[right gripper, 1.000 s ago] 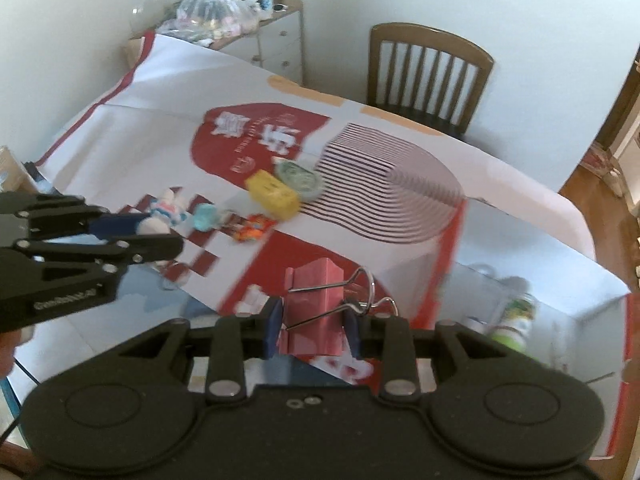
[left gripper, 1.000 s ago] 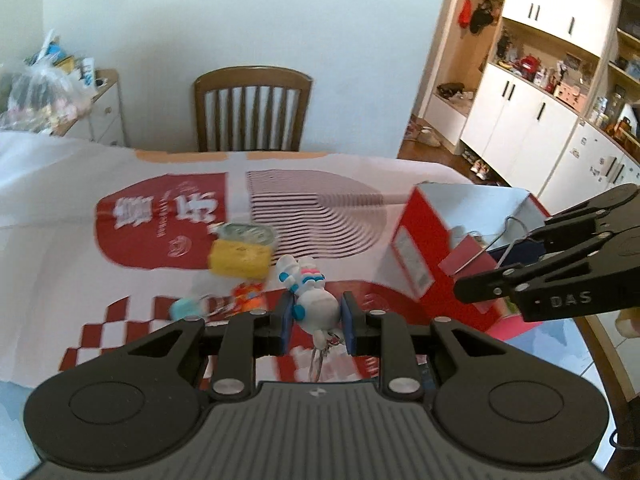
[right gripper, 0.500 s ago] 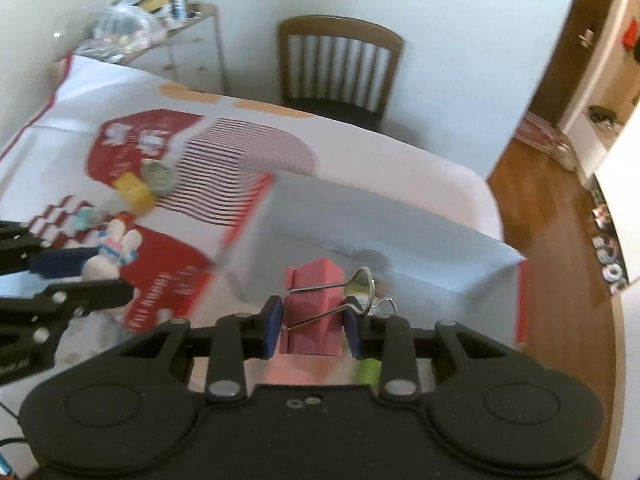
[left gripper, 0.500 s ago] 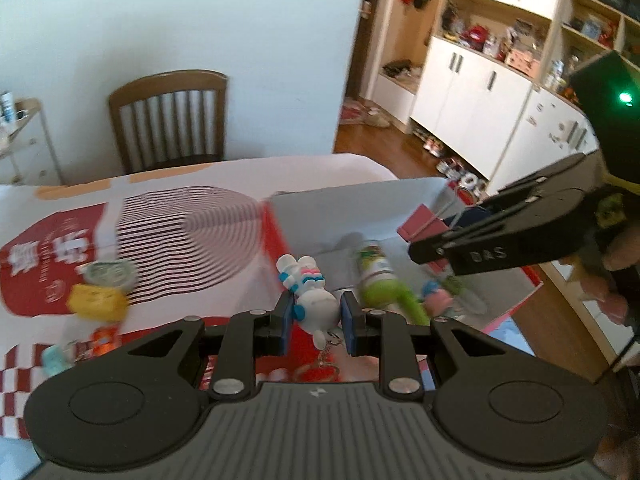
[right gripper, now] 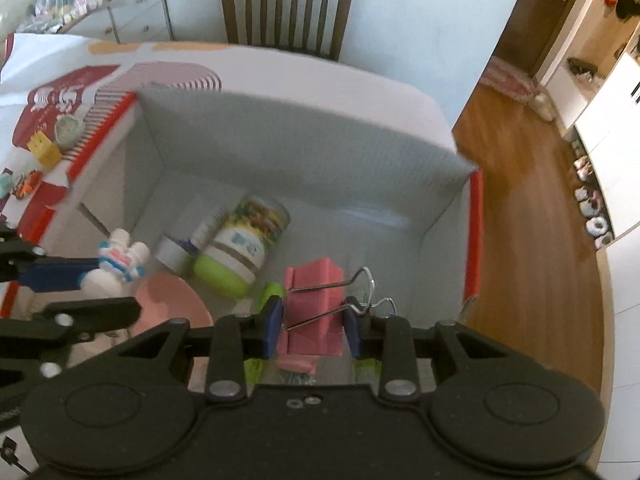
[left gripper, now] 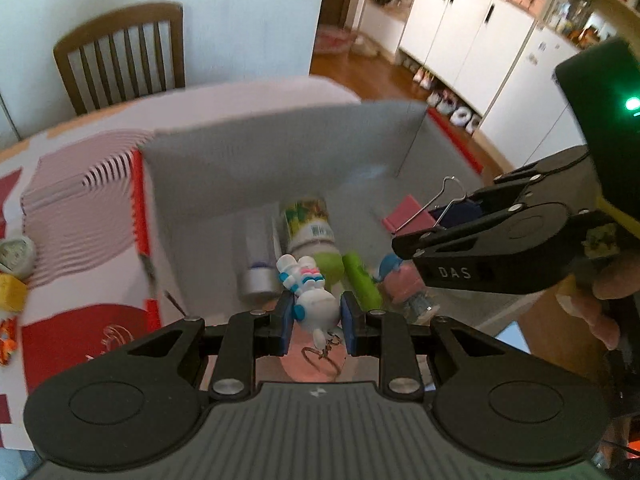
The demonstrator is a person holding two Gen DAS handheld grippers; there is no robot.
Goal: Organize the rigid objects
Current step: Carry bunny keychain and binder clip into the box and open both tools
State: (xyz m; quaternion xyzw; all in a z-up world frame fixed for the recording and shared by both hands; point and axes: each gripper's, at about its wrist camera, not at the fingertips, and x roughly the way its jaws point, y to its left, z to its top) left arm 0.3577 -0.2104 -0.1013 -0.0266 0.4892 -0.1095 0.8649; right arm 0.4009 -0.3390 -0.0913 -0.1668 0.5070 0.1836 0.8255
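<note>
desk (right gripper: 280, 64) under a red and white printed cloth, wooden chair (right gripper: 286, 4) at its far edge, wood floor to the right. open grey-walled box (right gripper: 304, 148) with red rim sits at the desk's right end; both grippers hang over its opening. far wall and right wall stand tall, left wall close to the left gripper, bare floor of the box toward the right corner. inside the box: a jar with green lid (right gripper: 240, 254) lying on its side mid-floor, a silver-capped tube (left gripper: 258, 264) touching it on the left, a green stick (left gripper: 360, 280) and a small pink-and-blue figure (left gripper: 404, 280) just beside it, a pink round piece (right gripper: 172, 304) near the front left.

right gripper (right gripper: 314, 322) clamped on a pink binder clip (right gripper: 316, 292), wire handles sticking out right, held above the box floor near the jar. left gripper (left gripper: 316, 318) closed on a white bunny keychain (left gripper: 310, 292), ears forward, ring dangling below, above the box's front left, over the tube and jar.

left on the cloth outside the box: yellow block (right gripper: 42, 148), round tin (right gripper: 68, 128), orange toy (right gripper: 26, 184) near the desk's left edge, well apart from the box.
</note>
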